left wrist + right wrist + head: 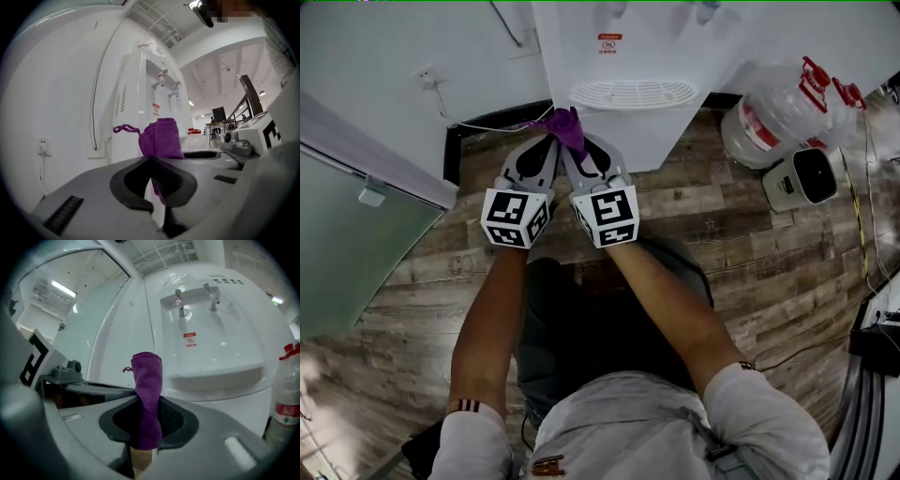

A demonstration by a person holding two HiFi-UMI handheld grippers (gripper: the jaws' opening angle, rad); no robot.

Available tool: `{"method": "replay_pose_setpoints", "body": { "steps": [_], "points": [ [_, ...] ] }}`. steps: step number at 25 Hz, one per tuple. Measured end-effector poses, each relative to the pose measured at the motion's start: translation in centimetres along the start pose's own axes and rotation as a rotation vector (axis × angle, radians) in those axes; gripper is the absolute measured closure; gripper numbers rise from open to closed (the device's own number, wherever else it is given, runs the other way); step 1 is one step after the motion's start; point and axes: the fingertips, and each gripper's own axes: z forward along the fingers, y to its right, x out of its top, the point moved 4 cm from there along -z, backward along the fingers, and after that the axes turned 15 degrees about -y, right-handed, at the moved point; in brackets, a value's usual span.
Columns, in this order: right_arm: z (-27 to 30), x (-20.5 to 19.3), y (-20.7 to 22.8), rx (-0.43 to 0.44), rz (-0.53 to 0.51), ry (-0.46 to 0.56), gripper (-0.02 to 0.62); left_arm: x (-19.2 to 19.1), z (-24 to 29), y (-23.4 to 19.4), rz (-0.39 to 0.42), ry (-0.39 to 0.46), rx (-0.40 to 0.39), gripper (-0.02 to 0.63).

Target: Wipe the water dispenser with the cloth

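Left gripper and right gripper both clamped on cloth, near water dispenser front; wiping apparently not begun; next, press cloth flat against panel

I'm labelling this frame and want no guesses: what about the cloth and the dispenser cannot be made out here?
- Head view: water dispenser, upper part cut off by the top edge.
- All views: label print too small to read.
- Right gripper view: bottle cut by the right edge.
- Head view: whether the cloth touches the dispenser; its own bunched folds hide the contact.
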Motion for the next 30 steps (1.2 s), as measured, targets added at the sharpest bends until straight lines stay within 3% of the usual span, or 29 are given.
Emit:
{"method": "replay_pose_setpoints", "body": {
  "steps": [8, 13, 23, 30],
  "points": [
    [2.3, -1.8, 1.0, 0.005, -0.027, -0.03, 0.497, -2.8, 1.8, -1.0, -0.108, -0.003, 0.024, 0.607],
    [3.2, -2.7, 1.9, 0.003, -0.012, -0.029, 0.497, -3.5, 2.8, -0.8, -0.134, -0.006, 0.028, 0.607],
    [2.6, -4.5, 5.3, -0.012, -0.016, -0.011, 0.497, -3.3, 3.7, -0.3, -0.13, 0.012, 0.035, 0.607],
    [0.6, -4.7, 9.0, -0.051, 0.026, 0.01, 0.495, -2.9, 4.3, 1.3, -0.062, -0.001, 0.019, 0.607]
  ]
}}
